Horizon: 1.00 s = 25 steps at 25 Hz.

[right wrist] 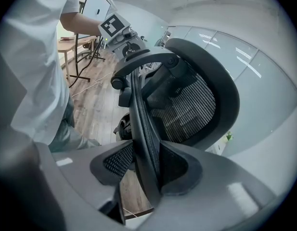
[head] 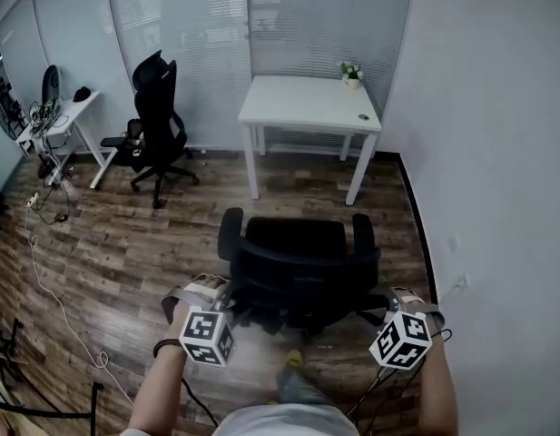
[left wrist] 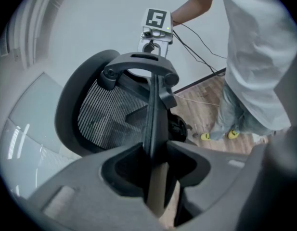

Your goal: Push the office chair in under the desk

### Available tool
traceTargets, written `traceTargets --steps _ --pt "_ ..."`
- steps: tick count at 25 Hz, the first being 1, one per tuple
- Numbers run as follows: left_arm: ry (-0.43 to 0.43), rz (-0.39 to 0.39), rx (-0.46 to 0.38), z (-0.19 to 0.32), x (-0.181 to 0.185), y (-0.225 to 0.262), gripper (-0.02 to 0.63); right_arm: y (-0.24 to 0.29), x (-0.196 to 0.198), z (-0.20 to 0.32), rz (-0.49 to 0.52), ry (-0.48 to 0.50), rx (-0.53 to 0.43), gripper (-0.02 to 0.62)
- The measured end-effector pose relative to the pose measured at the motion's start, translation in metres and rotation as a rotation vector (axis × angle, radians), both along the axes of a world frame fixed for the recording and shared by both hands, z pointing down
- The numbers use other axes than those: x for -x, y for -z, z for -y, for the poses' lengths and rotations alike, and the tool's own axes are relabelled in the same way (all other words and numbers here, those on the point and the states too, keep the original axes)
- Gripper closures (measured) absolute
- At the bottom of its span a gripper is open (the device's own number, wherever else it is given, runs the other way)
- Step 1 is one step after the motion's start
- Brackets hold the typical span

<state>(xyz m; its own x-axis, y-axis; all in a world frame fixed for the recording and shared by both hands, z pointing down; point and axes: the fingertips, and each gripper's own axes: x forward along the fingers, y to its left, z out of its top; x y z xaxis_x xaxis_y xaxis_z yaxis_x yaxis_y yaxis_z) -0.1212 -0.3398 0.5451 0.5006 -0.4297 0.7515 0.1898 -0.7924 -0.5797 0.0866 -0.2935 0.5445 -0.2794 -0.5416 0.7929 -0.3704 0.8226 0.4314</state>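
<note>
L gripper (left wrist: pixel 155 154) and R gripper (right wrist: pixel 147 154) each have fingers clamped on 1 side edge of the office chair (head: pixel 298 257) backrest, prob. so it rolls straight at the white table (head: pixel 298 103), which it faces but stands short of, w/ bare floor (head: pixel 307 200) btwn.

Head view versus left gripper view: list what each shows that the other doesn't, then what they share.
Head view only: the white desk, its potted plant, a second office chair. Left gripper view only: the backrest's mesh, and the left gripper clamped on the backrest's edge. Both: the office chair, the right gripper, the wood floor.
</note>
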Motion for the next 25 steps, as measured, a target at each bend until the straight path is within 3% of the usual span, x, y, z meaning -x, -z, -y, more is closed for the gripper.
traceTargets --steps 25 --pt "0.055 -0.029 -0.015 0.265 -0.080 0.006 0.431 0.008 -0.078 0.252 -0.004 0.023 -0.070 0.426"
